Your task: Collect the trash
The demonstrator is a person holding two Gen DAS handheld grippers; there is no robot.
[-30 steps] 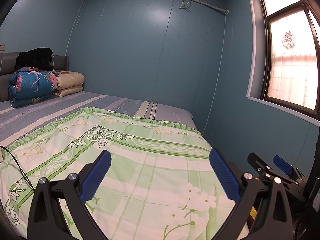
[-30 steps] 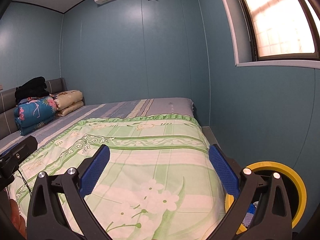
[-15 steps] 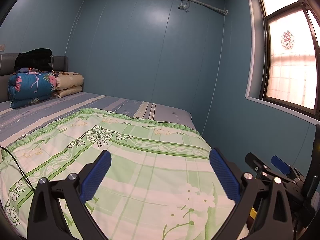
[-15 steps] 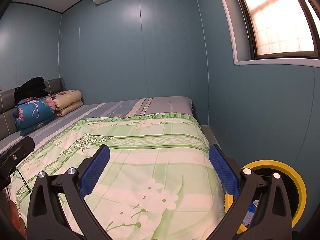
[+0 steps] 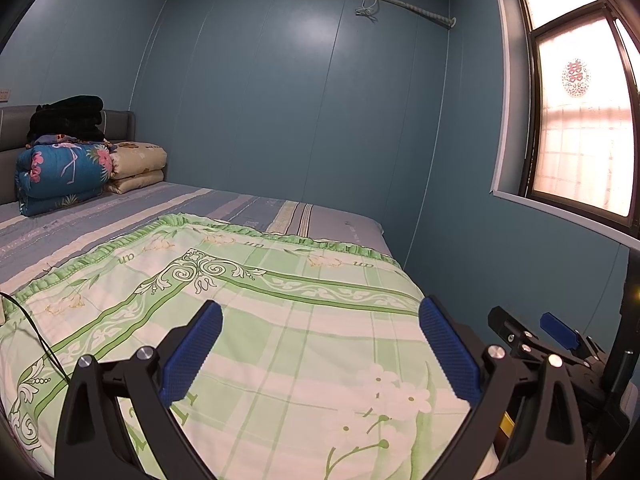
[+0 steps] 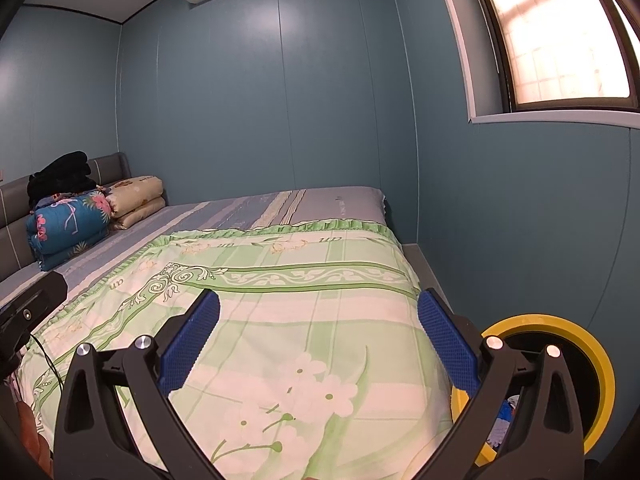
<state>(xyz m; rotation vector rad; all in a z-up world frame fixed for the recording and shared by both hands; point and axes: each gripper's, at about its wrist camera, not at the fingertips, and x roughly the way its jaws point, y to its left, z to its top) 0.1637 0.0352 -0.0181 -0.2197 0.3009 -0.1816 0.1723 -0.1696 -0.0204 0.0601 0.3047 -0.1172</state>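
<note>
My left gripper (image 5: pixel 320 350) is open and empty, held above the foot of a bed with a green floral sheet (image 5: pixel 280 320). My right gripper (image 6: pixel 318 344) is open and empty above the same sheet (image 6: pixel 288 320). A yellow-rimmed black bin (image 6: pixel 592 360) stands on the floor at the bed's right side, partly hidden by my right finger; some blue and white scraps (image 6: pixel 504 416) show inside it. The right gripper also shows at the right edge of the left wrist view (image 5: pixel 532 332). I see no loose trash on the bed.
Folded quilts (image 5: pixel 68 176) and pillows (image 5: pixel 136 168) are stacked at the headboard on the far left. A black cable (image 5: pixel 36 336) runs across the sheet's left edge. Blue walls (image 6: pixel 520 220) close in on the right, with a narrow floor strip beside the bed.
Both views have shifted only slightly. Both grippers stay open and empty over the bed.
</note>
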